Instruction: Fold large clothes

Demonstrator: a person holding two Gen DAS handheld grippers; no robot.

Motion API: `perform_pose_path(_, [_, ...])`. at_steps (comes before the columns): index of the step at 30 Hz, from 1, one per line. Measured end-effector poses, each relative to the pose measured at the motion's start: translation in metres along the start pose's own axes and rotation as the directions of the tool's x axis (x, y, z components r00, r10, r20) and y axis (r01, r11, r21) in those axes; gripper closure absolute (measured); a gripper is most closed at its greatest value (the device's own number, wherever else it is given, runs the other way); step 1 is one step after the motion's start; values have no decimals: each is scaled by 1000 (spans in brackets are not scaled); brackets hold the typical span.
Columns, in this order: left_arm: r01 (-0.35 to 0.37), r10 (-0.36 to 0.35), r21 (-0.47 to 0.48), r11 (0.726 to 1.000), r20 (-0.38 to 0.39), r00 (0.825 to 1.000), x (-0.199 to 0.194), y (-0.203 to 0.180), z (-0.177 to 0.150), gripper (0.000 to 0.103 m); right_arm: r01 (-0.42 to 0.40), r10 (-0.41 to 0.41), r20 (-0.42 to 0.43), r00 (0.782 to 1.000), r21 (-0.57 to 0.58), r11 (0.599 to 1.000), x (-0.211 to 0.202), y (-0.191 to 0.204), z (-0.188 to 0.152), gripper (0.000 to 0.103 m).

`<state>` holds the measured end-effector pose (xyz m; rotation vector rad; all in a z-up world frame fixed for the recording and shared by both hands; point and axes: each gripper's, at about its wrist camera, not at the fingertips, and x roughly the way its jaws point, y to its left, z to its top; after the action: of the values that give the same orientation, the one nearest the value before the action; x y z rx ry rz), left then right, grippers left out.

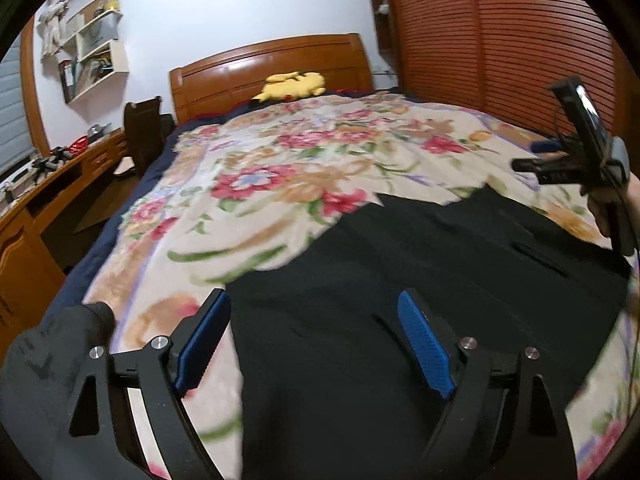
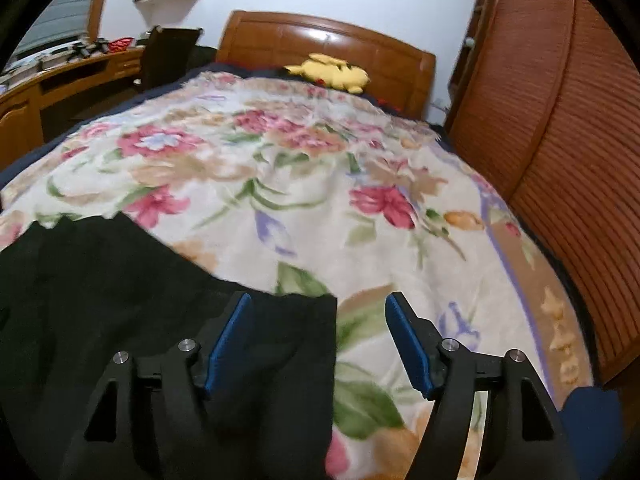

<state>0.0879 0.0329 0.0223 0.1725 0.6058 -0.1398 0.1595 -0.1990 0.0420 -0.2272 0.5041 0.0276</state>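
A large black garment (image 1: 400,280) lies spread flat on the near part of a floral blanket (image 1: 280,168), its far edge uneven. A slit-like pocket opening shows near its right side, and its cloth runs off the lower frame edge

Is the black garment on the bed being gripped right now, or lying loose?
Lying loose: black garment rests on the blanket; both grippers' jaws stand apart.

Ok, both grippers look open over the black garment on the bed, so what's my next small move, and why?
Probably lower the left gripper onto the near edge of the black garment and pinch it. Both it and the right gripper are open and hold nothing, and the cloth lies flat on the floral blanket.
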Motion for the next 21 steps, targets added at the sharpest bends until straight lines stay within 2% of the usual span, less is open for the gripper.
perform_pose_path(4, [78, -78, -32, 996, -19, 997, -9, -16, -20, 17, -93, 94, 17, 995, -28, 995, -37, 12, -25, 32])
perform_pose_path(6, [95, -96, -38, 995, -25, 995, -12, -21, -29, 17, -150, 151, 31, 988, -50, 987, -55, 21, -40, 32])
perform_pose_path(9, [113, -115, -51, 992, -33, 993, -17, -28, -45, 17, -190, 192, 26, 981, -59, 980, -75, 35, -64, 32])
perform_pose_path(14, [149, -153, -104, 983, -37, 988, -23, -26, -70, 17, -291, 291, 14, 957, -21, 956, -100, 40, -98, 32])
perform_pose_path(16, [154, -159, -116, 981, -33, 987, -24, -24, -78, 17, -313, 313, 15, 950, -7, 950, -108, 41, -111, 32])
perform_pose_path(21, [141, -145, -97, 985, -34, 989, -25, -28, -84, 17, -314, 314, 11, 949, -6, 949, -124, 49, -128, 32])
